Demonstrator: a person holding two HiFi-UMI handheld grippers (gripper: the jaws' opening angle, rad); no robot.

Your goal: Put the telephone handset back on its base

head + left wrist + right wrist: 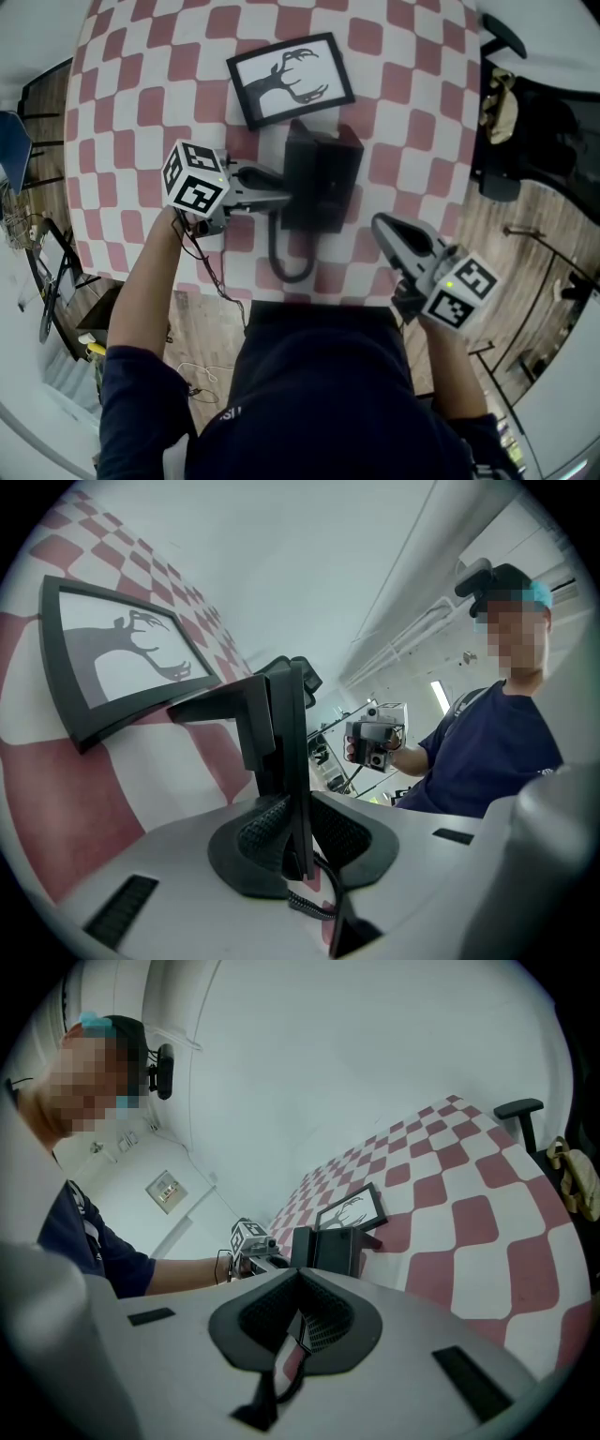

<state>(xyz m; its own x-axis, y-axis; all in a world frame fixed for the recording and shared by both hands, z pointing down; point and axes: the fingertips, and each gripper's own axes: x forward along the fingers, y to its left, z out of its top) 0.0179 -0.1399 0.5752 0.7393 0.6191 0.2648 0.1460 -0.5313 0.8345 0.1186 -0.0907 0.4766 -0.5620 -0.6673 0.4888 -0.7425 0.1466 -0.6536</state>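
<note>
A table (141, 103) seen from above, covered in red and white checks. Toward its far side lies a black-framed picture (291, 80) of a stag in silhouette. Just nearer sits a black telephone base (339, 178), and a dark cord (273, 246) loops from it toward the near edge. The left gripper (281, 194) reaches in from the left, its jaws meeting the handset (298, 178), a dark bar along the base's left side. The right gripper (382, 223) hovers to the right, apart from the base, its jaws tapering to one point. A person's navy shirt (319, 394) fills the foreground.
</note>
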